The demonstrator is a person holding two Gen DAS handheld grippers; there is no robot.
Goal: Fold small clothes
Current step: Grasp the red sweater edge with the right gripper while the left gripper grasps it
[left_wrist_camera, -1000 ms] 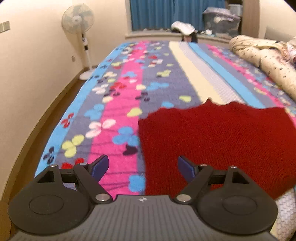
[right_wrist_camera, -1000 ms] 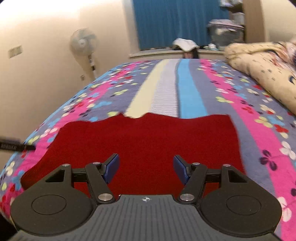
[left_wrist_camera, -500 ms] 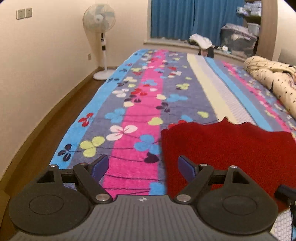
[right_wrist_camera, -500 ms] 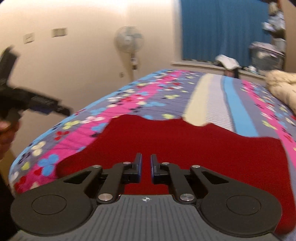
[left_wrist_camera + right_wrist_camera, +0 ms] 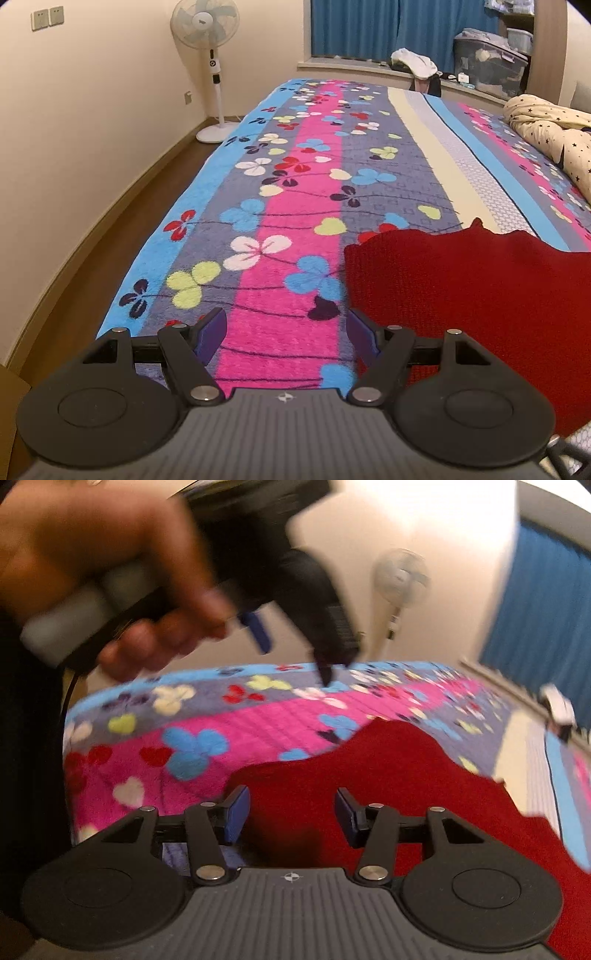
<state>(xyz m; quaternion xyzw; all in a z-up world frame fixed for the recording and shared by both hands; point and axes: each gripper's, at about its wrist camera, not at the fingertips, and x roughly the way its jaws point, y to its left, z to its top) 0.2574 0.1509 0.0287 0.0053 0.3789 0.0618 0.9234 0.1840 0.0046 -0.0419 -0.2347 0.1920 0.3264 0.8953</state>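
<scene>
A red knitted garment (image 5: pixel 480 295) lies flat on the bed, near its front edge. My left gripper (image 5: pixel 286 325) hovers over the flowered bedspread just left of the garment's left edge. Its jaws are closing with nothing between them. In the right wrist view the red garment (image 5: pixel 369 775) fills the lower right. My right gripper (image 5: pixel 291 801) is over the garment's near left corner. Its jaws are opening and the pads press on nothing. A hand (image 5: pixel 110 572) holding the left gripper shows blurred at the upper left of that view.
The bedspread (image 5: pixel 280 206) has pink, grey and blue stripes. Its left side drops to a wooden floor (image 5: pixel 92 258) along the wall. A standing fan (image 5: pixel 210 29) is at the far left. A cream duvet (image 5: pixel 554 136) is bunched at the right.
The right gripper swung left and rolled; its jaws shut, then reopened. The left gripper shifted left off the garment's edge and its jaws narrowed a little.
</scene>
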